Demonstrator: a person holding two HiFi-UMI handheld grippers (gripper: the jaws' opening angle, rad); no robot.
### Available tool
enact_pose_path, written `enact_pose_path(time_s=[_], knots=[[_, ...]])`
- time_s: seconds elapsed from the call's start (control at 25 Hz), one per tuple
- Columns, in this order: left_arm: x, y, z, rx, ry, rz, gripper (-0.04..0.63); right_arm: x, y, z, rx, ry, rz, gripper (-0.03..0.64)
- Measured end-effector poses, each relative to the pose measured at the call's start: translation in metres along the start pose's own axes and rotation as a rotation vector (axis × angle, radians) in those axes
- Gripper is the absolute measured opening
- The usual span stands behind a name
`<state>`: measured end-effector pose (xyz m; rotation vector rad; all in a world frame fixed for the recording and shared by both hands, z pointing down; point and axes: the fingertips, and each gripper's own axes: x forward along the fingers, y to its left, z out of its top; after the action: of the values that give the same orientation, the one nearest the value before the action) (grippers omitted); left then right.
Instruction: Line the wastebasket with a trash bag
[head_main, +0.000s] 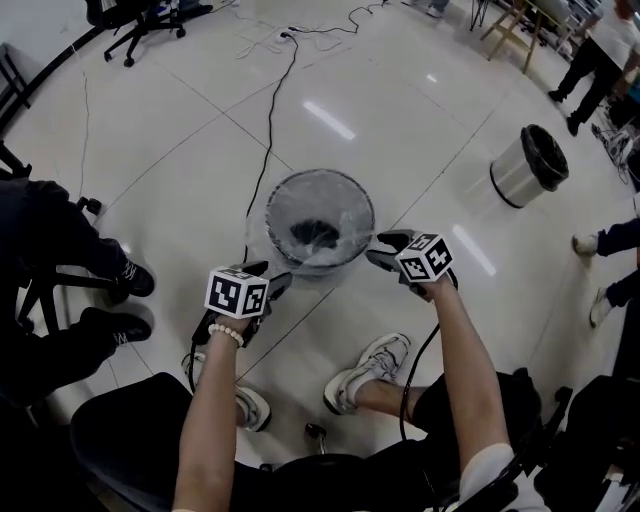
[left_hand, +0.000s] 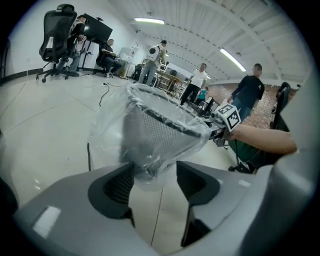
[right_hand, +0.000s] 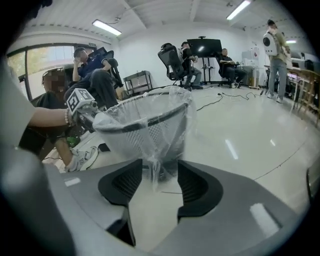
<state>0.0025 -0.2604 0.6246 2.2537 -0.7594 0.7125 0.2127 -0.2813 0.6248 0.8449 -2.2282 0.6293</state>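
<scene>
A round black mesh wastebasket (head_main: 320, 222) stands on the white floor, lined with a clear trash bag (head_main: 345, 205) whose film drapes over the rim and down the outside. My left gripper (head_main: 275, 282) is at the basket's near-left rim and my right gripper (head_main: 385, 250) at its near-right rim. In the left gripper view the wastebasket (left_hand: 155, 132) fills the middle, and loose bag film (left_hand: 107, 135) hangs down into my left gripper (left_hand: 155, 177), whose jaws stand apart. In the right gripper view a thin strip of the bag (right_hand: 152, 170) dangles inside my open right gripper (right_hand: 160, 180) without being pinched.
A second bin (head_main: 528, 165) with a black liner stands at the far right. A black cable (head_main: 268, 150) runs across the floor to the basket. A seated person's legs (head_main: 60, 260) are at the left, standing people (head_main: 600, 60) at the right, my own shoes (head_main: 370, 370) below.
</scene>
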Motion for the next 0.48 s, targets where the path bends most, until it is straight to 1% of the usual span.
enact_pose_path(time_s=[0.04, 0.08, 0.2, 0.32, 0.36, 0.4, 0.44, 0.48], knots=[[-0.005, -0.001, -0.001, -0.004, 0.002, 0.002, 0.280, -0.006, 0.001, -0.004, 0.005, 0.015, 0.003, 0.234], [-0.011, -0.002, -0.001, -0.009, -0.005, 0.005, 0.282, -0.014, 0.002, -0.006, 0.007, 0.022, -0.004, 0.253], [-0.037, -0.009, 0.007, -0.019, -0.063, 0.017, 0.276, -0.043, 0.007, -0.003, 0.001, -0.012, -0.064, 0.253], [-0.064, -0.021, 0.021, 0.003, -0.129, 0.047, 0.264, -0.075, 0.017, 0.009, -0.019, -0.076, -0.142, 0.249], [-0.073, -0.027, 0.026, 0.007, -0.154, 0.057, 0.254, -0.086, 0.021, 0.014, -0.023, -0.100, -0.176, 0.237], [-0.082, -0.034, 0.030, 0.010, -0.180, 0.071, 0.218, -0.097, 0.025, 0.019, -0.018, -0.125, -0.214, 0.199], [-0.091, -0.040, 0.034, 0.012, -0.205, 0.087, 0.155, -0.108, 0.031, 0.023, -0.005, -0.148, -0.251, 0.169], [-0.100, -0.047, 0.037, 0.016, -0.226, 0.103, 0.095, -0.119, 0.038, 0.027, 0.012, -0.171, -0.286, 0.164]])
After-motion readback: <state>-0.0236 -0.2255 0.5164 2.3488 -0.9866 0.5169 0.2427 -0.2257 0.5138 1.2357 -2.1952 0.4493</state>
